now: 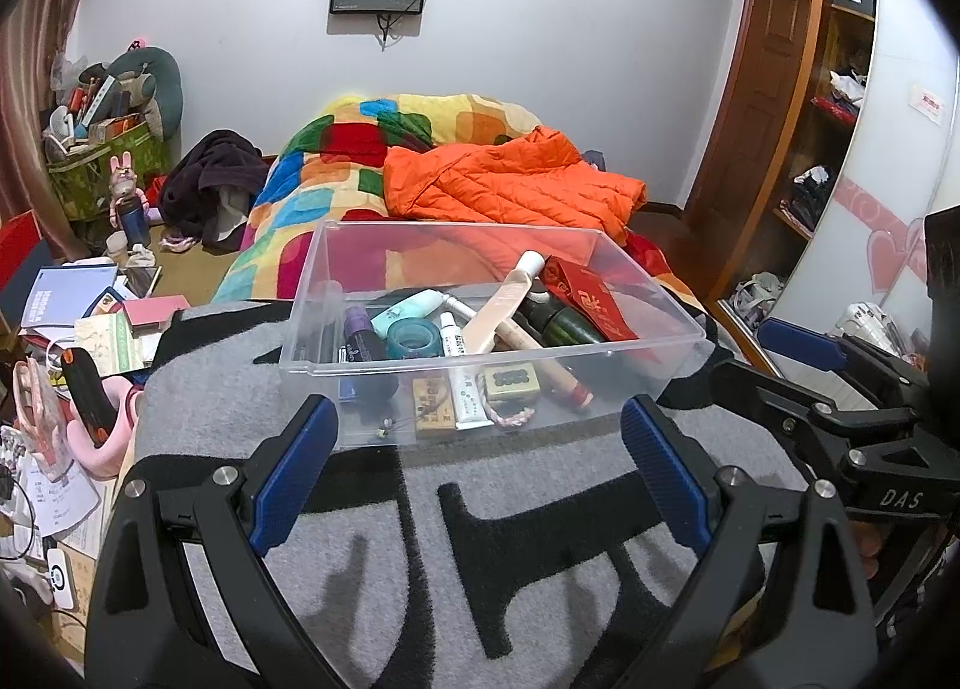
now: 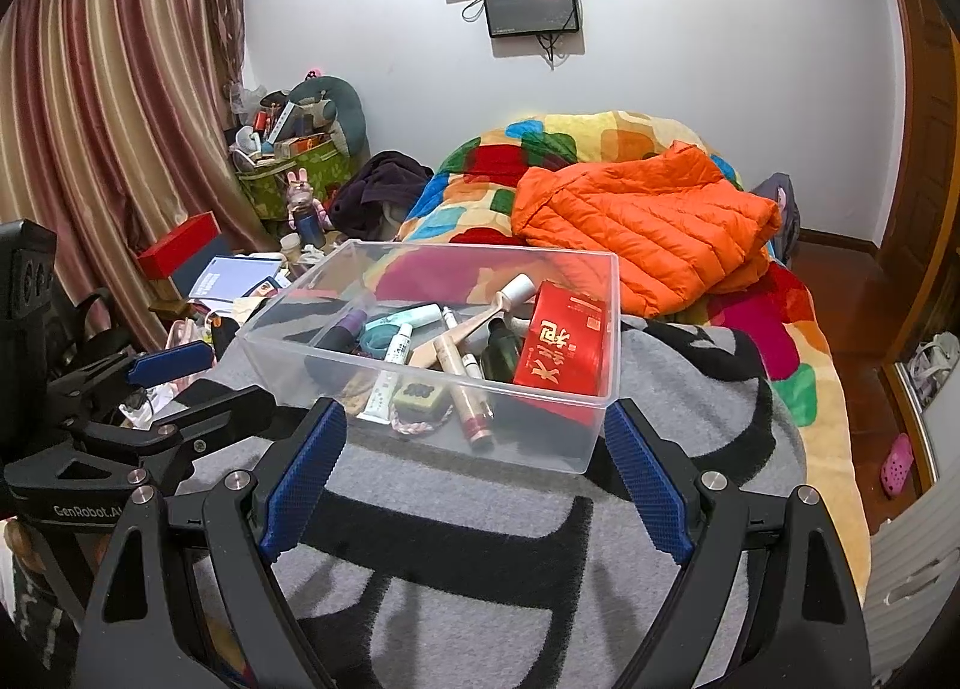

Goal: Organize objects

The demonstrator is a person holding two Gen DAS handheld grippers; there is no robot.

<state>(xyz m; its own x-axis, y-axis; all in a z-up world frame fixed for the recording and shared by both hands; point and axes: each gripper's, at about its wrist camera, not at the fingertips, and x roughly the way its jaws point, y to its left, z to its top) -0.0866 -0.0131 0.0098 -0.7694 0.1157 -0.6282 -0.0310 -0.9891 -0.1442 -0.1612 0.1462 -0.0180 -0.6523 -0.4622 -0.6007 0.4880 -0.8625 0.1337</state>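
A clear plastic bin [image 1: 678, 323] stands on a grey and black blanket [image 1: 540, 515]. It also shows in the right wrist view [image 2: 606, 365]. Inside lie several small items: a red packet [image 2: 564, 347], a teal tape roll [image 1: 413, 338], white tubes [image 1: 465, 398], a dark green bottle [image 1: 555, 326], a purple-capped bottle [image 1: 359, 338] and a mahjong tile [image 1: 511, 381]. My left gripper [image 1: 480, 455] is open and empty just in front of the bin. My right gripper [image 2: 474, 467] is open and empty, also just short of the bin. Each gripper shows at the edge of the other's view.
An orange down jacket [image 1: 516, 182] lies on a colourful quilt [image 1: 336, 161] behind the bin. Books, papers and toys clutter the left side [image 1: 90, 317]. A wooden wardrobe [image 1: 774, 107] stands at the right. Curtains [image 2: 108, 119] hang at the left.
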